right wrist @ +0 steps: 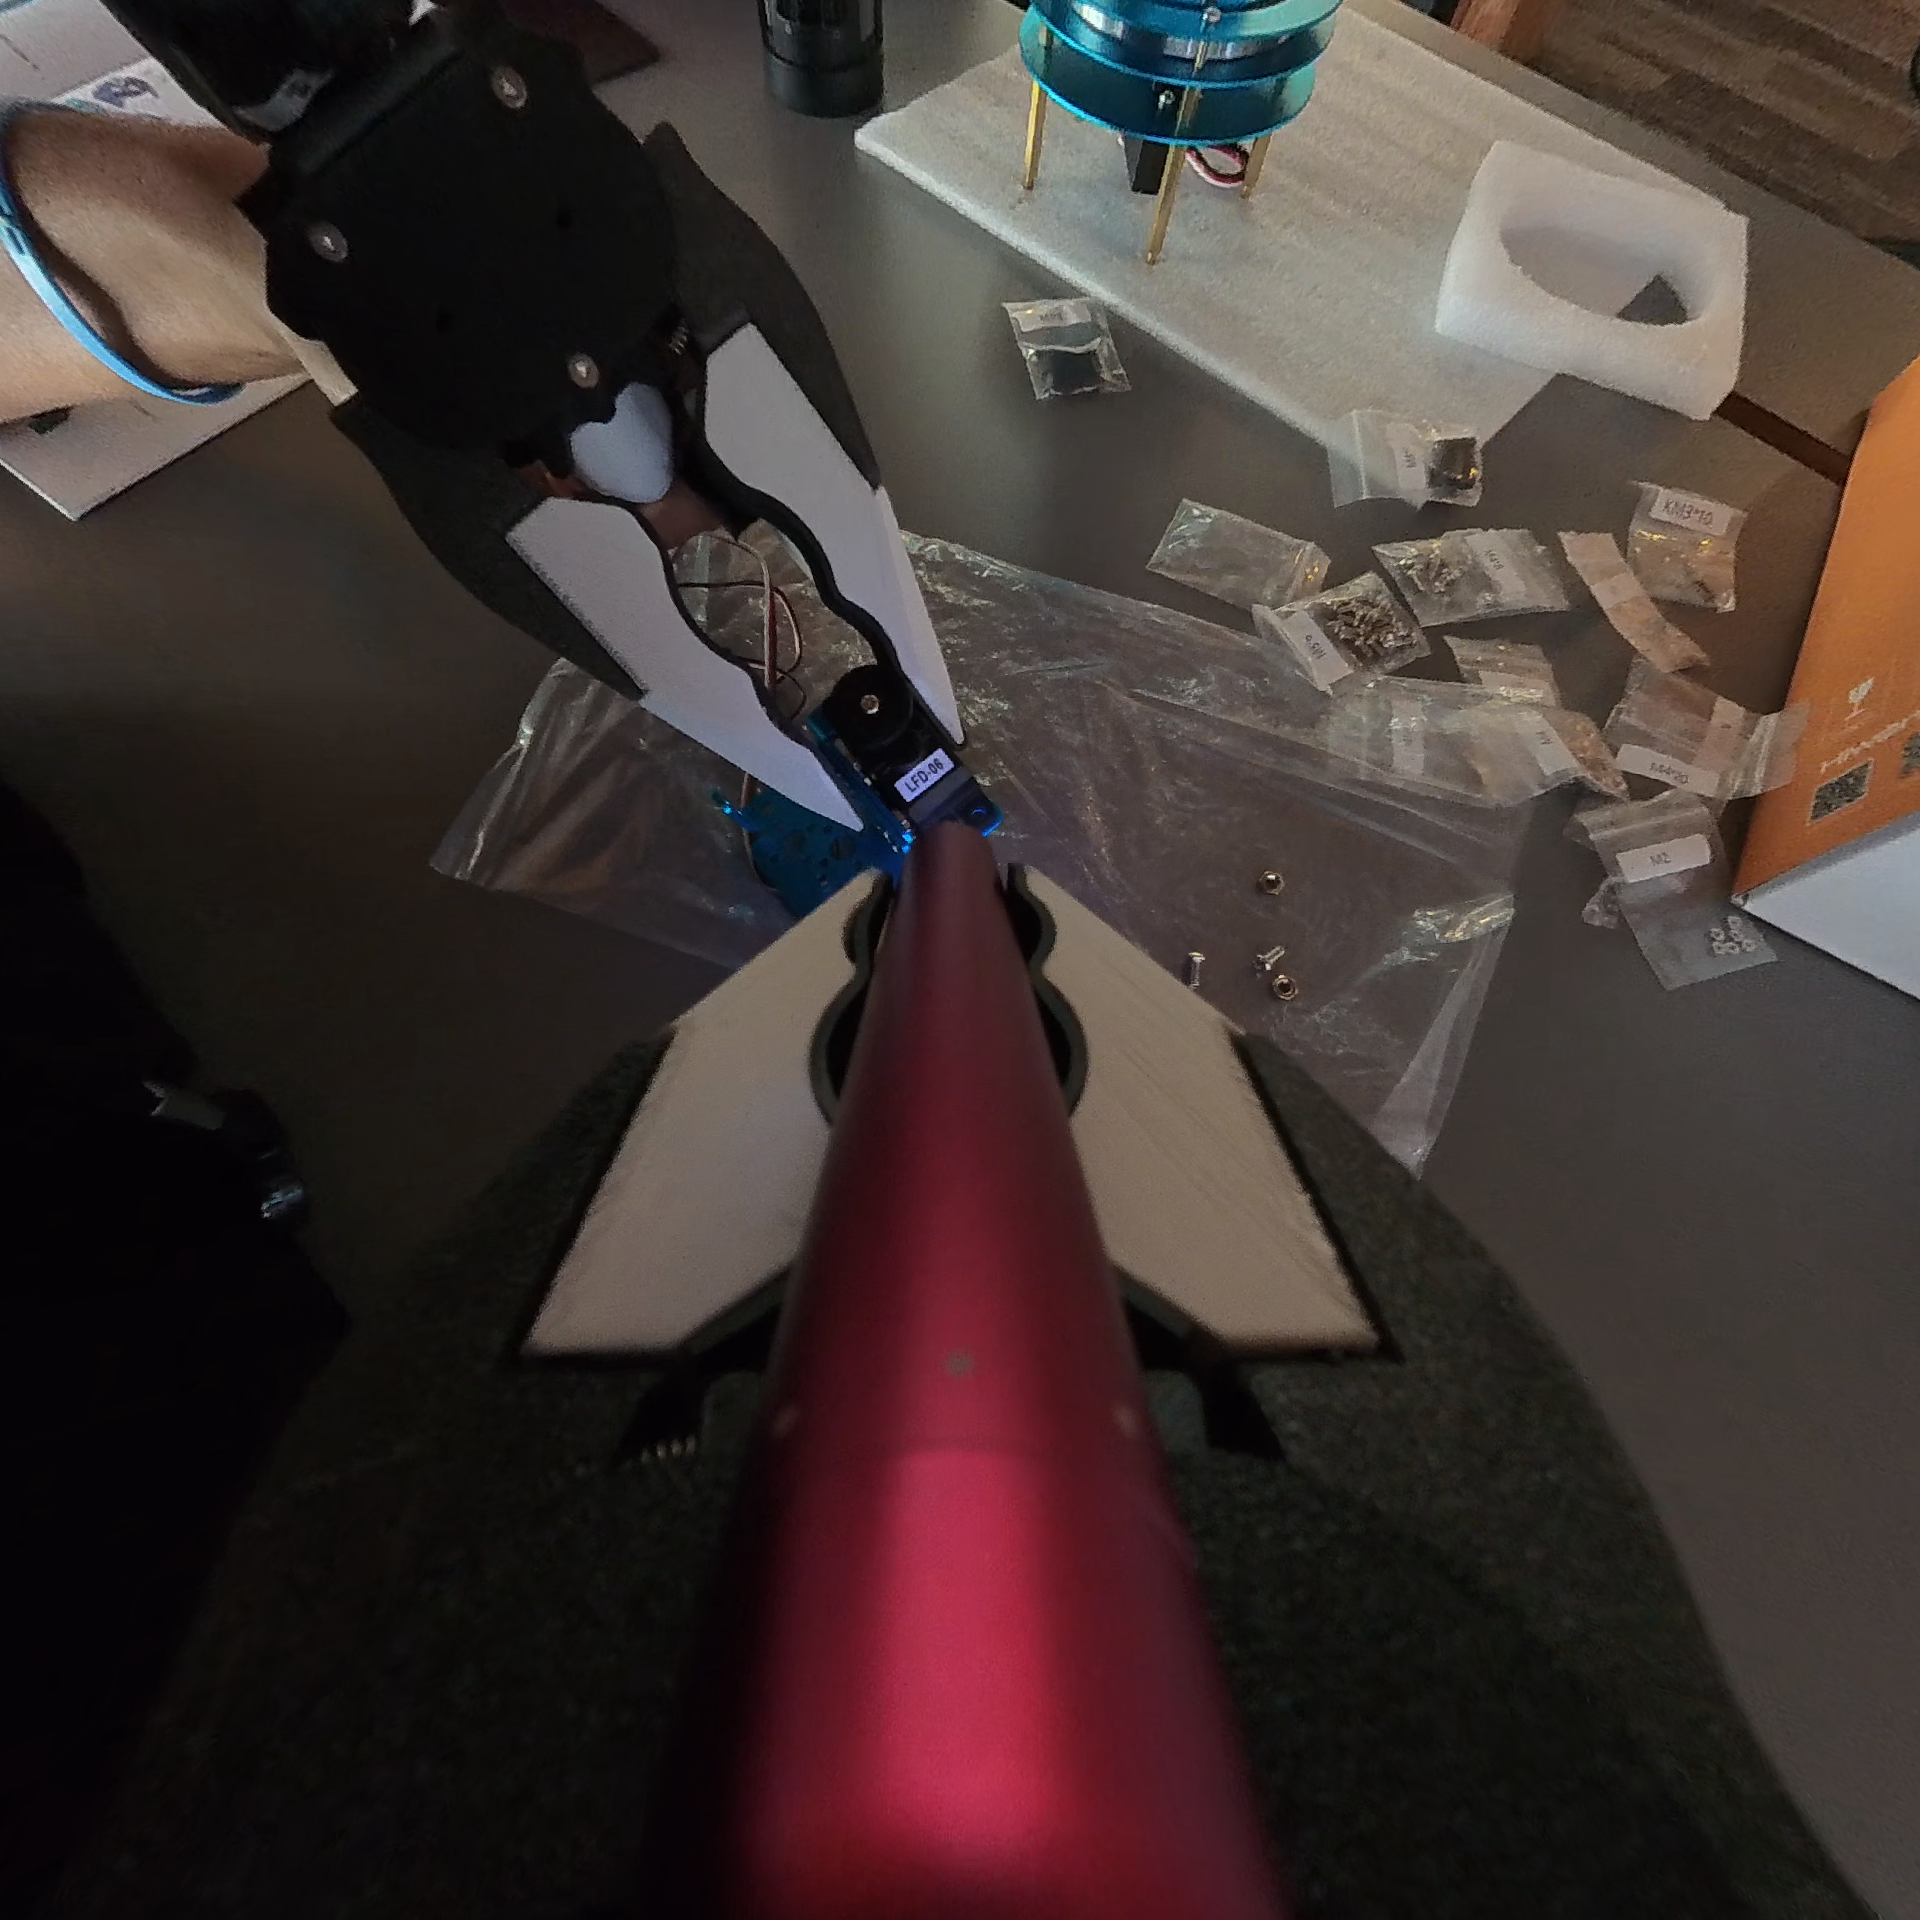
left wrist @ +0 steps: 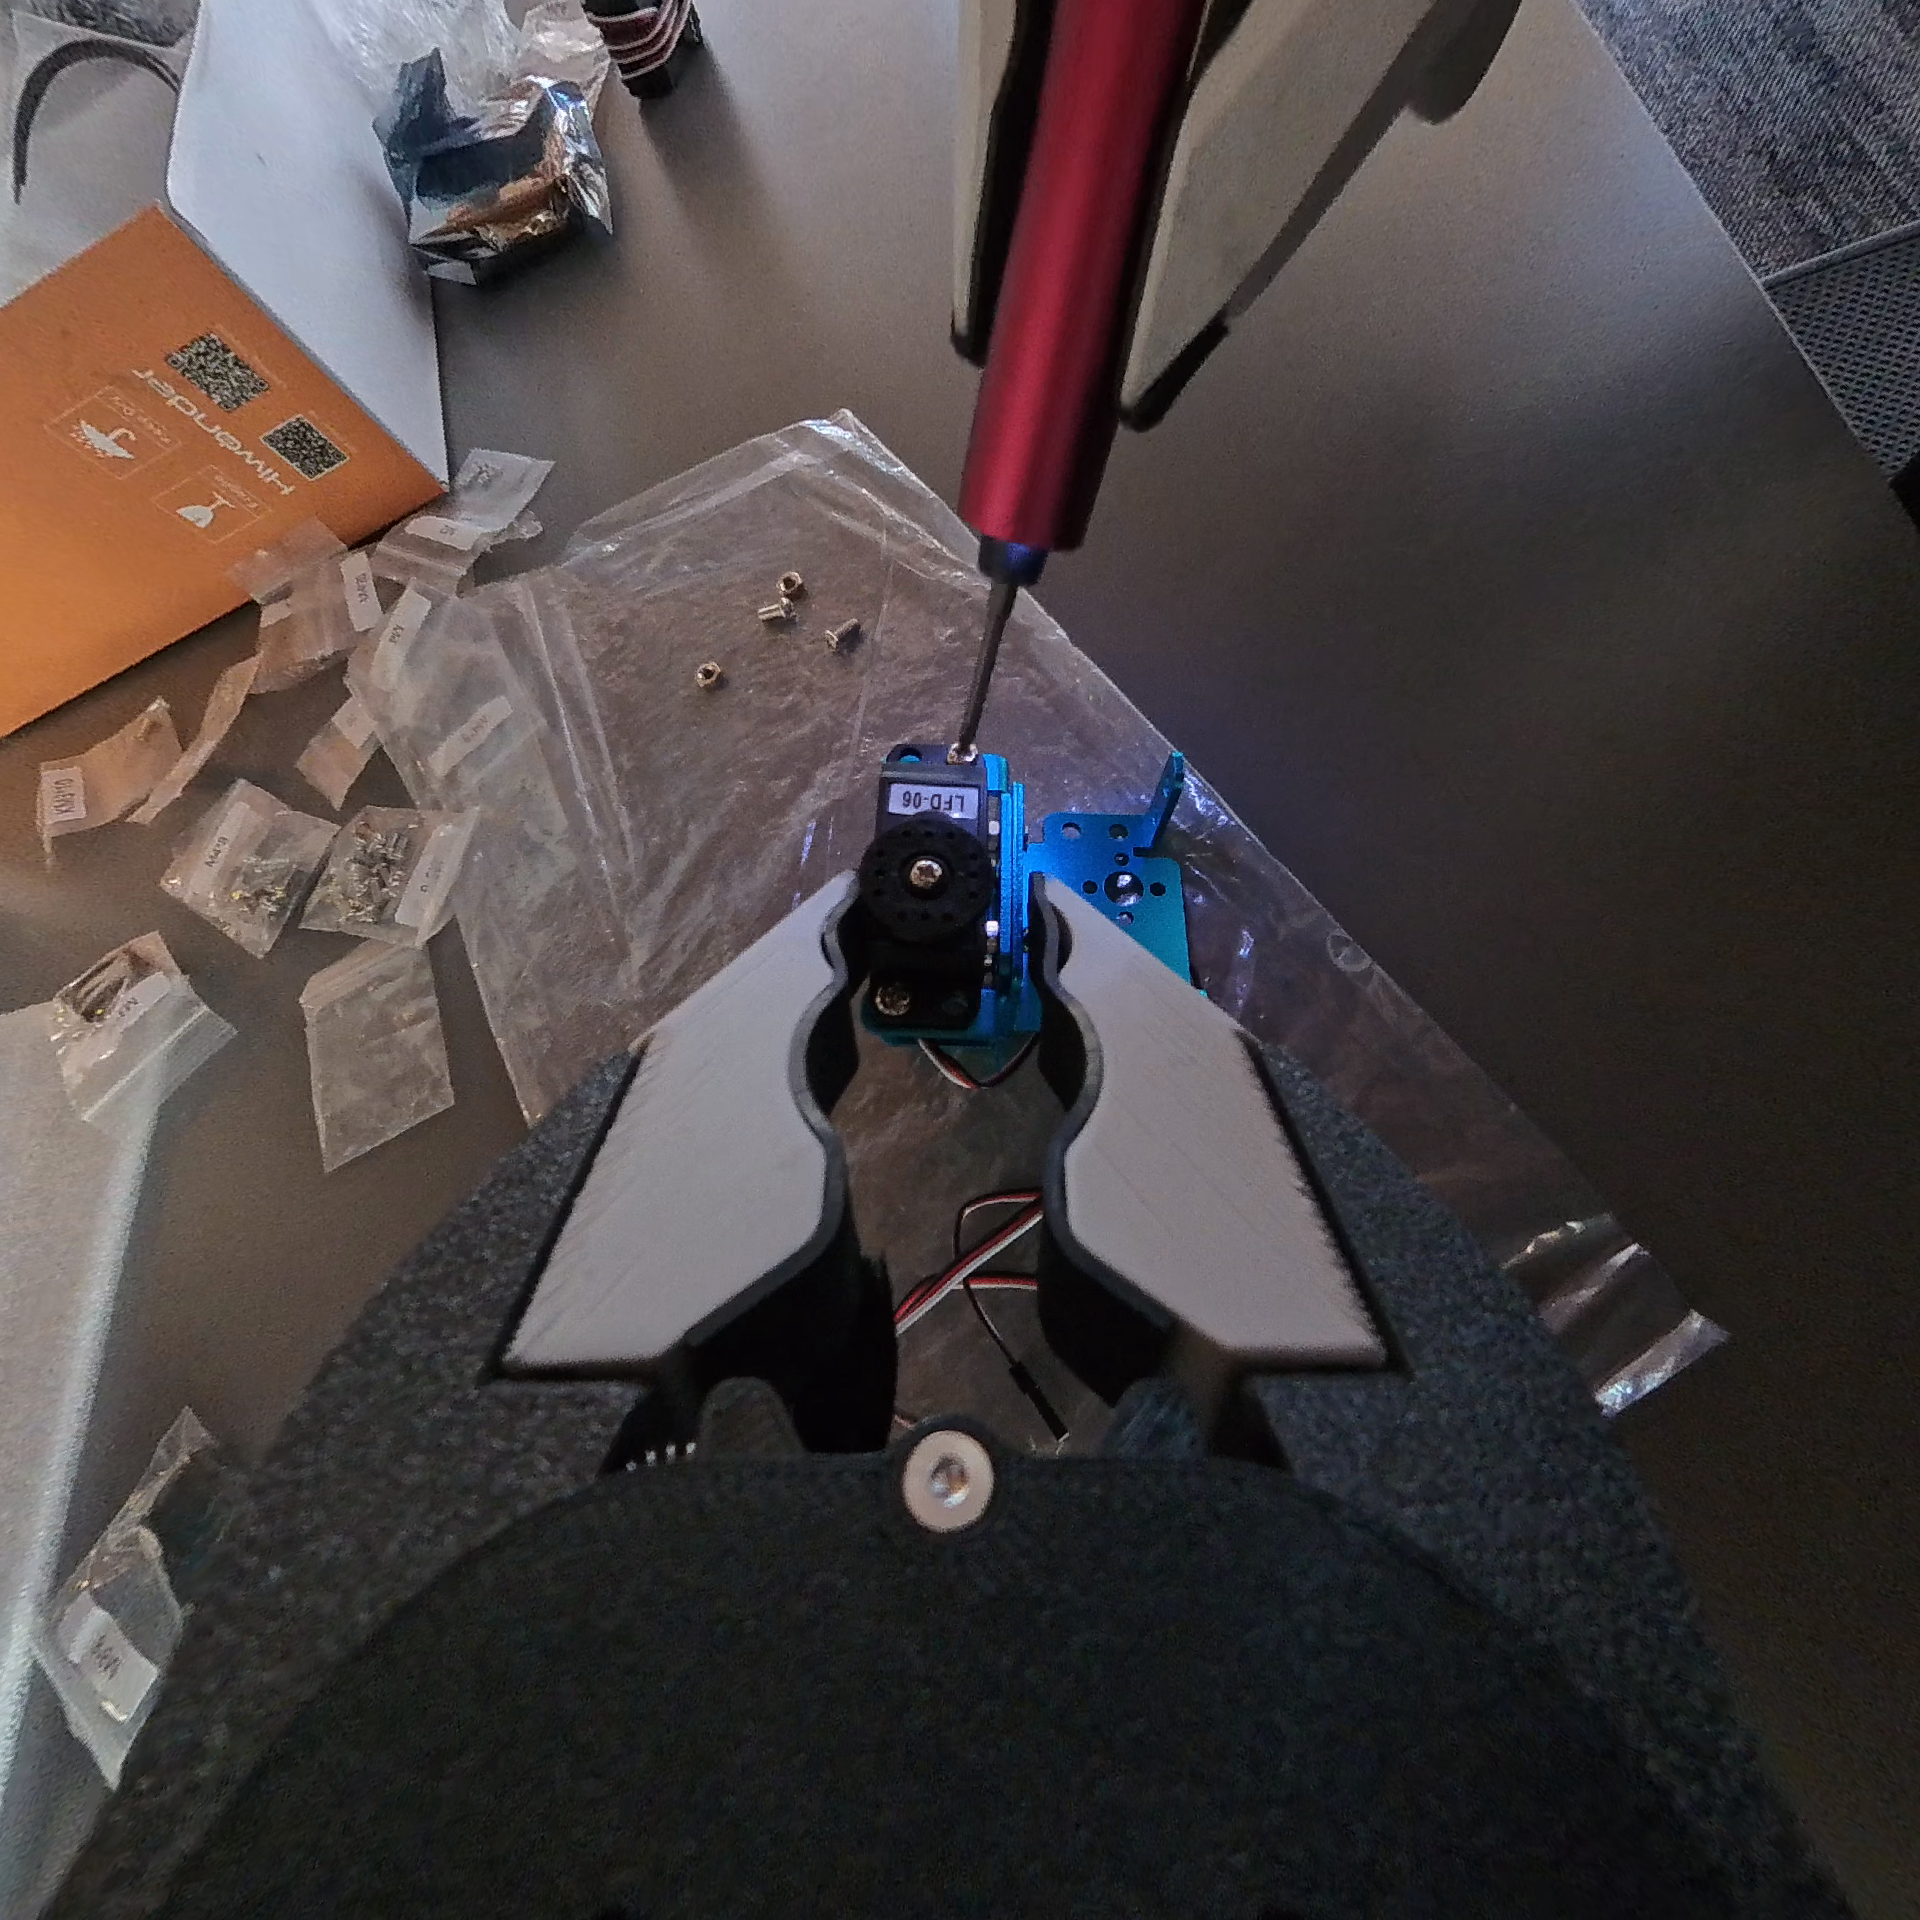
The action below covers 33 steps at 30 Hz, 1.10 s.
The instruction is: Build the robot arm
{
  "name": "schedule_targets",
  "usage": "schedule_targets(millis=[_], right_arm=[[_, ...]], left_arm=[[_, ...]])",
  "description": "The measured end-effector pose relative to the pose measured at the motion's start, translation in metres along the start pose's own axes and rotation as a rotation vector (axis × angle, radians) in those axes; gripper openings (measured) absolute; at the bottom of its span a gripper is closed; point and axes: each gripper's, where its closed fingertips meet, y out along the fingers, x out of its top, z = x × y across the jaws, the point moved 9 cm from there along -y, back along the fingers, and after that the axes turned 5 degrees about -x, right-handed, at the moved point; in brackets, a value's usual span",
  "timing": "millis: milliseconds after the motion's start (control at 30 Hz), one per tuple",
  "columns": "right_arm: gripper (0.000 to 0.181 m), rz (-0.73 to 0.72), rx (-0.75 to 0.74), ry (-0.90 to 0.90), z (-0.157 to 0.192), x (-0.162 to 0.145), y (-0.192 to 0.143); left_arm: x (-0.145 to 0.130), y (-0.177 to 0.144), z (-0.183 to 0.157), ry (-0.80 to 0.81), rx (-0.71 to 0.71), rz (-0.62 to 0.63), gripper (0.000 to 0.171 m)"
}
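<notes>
The right gripper was clamped on a red screwdriver, tip on a servo screw at frame centre. The left gripper clamped the servo. Tilt could slip the bit off.

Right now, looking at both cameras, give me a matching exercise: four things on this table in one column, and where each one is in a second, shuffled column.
Things:
1. black motor
2. red screwdriver
3. loose screws
4. orange box

Places:
A. lying on the clear plastic bag
B. clamped in the right gripper
C. beside the small bags of hardware
D. clamped in the left gripper

Pairs: 1-D, 2-B, 3-A, 4-C
</notes>
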Motion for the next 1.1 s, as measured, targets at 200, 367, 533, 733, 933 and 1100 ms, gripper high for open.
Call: schedule_targets(millis=[200, 367, 533, 733, 933, 1100], right_arm=[[0.020, 0.026, -0.003, -0.034, 0.002, 0.004, 0.001], [0.021, 0.161, 0.055, -0.163, 0.000, 0.024, 0.006], [0.021, 0.235, 0.119, -0.182, -0.006, 0.037, 0.013], [0.021, 0.244, 0.087, -0.173, -0.005, 0.036, 0.013], [0.021, 0.234, 0.062, -0.134, -0.002, 0.033, 0.012], [0.021, 0.255, 0.059, -0.153, 0.001, 0.036, 0.013]], left_arm=[[0.001, 0.000, -0.001, 0.014, 0.003, 0.007, 0.030], [0.001, 0.000, 0.000, 0.011, -0.009, 0.008, 0.030], [0.000, 0.000, 0.001, -0.024, -0.021, -0.010, 0.030], [-0.002, -0.001, 0.004, -0.066, -0.040, -0.038, 0.030], [-0.003, -0.001, 0.002, -0.040, -0.033, -0.040, 0.029], [-0.003, -0.001, 0.001, -0.020, -0.021, -0.037, 0.029]])
